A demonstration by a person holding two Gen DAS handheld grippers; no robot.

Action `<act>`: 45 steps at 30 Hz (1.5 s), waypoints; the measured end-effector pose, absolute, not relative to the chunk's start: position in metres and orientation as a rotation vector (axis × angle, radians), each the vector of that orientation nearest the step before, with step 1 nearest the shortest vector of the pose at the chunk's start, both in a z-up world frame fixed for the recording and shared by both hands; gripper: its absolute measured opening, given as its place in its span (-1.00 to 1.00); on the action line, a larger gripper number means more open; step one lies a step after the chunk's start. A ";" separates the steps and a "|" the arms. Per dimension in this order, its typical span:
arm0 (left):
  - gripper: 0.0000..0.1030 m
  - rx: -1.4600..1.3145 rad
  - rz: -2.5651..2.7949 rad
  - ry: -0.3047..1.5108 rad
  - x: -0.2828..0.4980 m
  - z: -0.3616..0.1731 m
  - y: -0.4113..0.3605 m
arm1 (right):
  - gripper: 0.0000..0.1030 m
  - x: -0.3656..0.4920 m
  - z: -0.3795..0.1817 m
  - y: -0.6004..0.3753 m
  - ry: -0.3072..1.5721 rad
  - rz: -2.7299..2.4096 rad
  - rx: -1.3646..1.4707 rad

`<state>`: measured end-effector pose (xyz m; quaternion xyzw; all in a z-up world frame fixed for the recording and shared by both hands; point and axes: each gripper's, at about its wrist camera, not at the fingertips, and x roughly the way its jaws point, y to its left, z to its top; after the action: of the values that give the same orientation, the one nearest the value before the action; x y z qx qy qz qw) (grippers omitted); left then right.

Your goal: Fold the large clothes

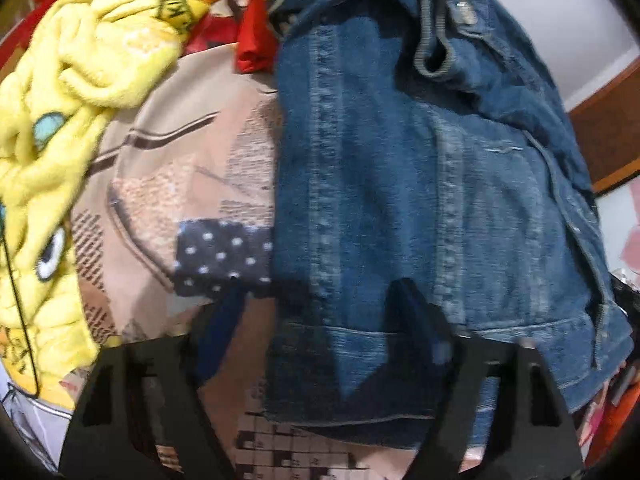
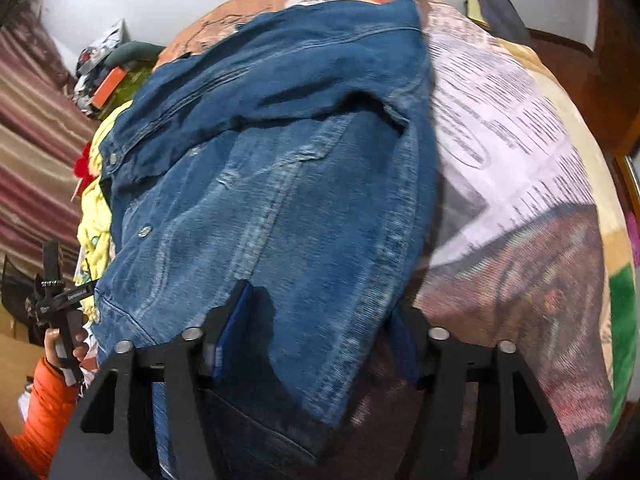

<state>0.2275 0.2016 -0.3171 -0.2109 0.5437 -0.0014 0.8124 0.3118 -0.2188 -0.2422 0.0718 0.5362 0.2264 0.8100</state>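
Note:
A blue denim jacket point(image 1: 420, 184) lies on a patterned bedspread point(image 1: 180, 168). In the left wrist view my left gripper point(image 1: 320, 300) is open, its black fingers point(image 1: 224, 320) straddling the jacket's bottom hem, one finger on the bedspread and one over the denim. In the right wrist view the same jacket point(image 2: 280, 184) lies folded over, and my right gripper point(image 2: 324, 304) is open with its fingers point(image 2: 236, 312) set around the jacket's lower edge. The left gripper also shows at the far left of the right wrist view point(image 2: 56, 296), held by a hand.
A yellow fleece garment point(image 1: 68, 92) and red cloth point(image 1: 256, 44) lie piled left of the jacket. The bedspread point(image 2: 520, 184) extends to the right. Striped curtains point(image 2: 32, 152) and clutter point(image 2: 104, 76) stand at the left, a wooden frame point(image 2: 616, 92) at the right.

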 end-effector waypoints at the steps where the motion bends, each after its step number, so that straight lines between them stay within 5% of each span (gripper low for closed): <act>1: 0.00 -0.454 -0.025 1.160 0.227 -0.315 0.198 | -0.27 0.313 -0.242 -0.215 1.141 0.488 0.140; 4: -0.49 -0.358 0.000 1.156 0.230 -0.306 0.186 | -0.74 0.316 -0.240 -0.212 1.130 0.488 0.129; 8: -0.74 -0.357 0.007 1.118 0.234 -0.288 0.181 | -0.77 0.316 -0.232 -0.210 1.091 0.493 0.126; 24: -0.77 -0.350 -0.056 0.751 0.294 -0.119 0.206 | -0.80 0.352 -0.131 -0.207 0.788 0.529 0.111; 26: -1.00 -0.345 -0.052 0.704 0.311 -0.097 0.209 | -0.81 0.370 -0.119 -0.209 0.759 0.524 0.126; 31: -1.00 -0.321 0.033 0.544 0.353 -0.048 0.229 | -0.81 0.431 -0.106 -0.209 0.743 0.509 0.182; 41: -0.99 -0.224 0.082 0.787 0.422 -0.126 0.225 | -0.80 0.496 -0.166 -0.200 0.870 0.427 0.126; 45: -0.66 -0.219 0.102 0.910 0.409 -0.170 0.218 | -0.78 0.486 -0.179 -0.218 0.923 0.424 0.130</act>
<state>0.4089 0.2182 -0.1703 -0.1056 0.4385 0.0492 0.8912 0.4865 -0.2182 -0.1789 0.0622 0.4414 0.2027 0.8719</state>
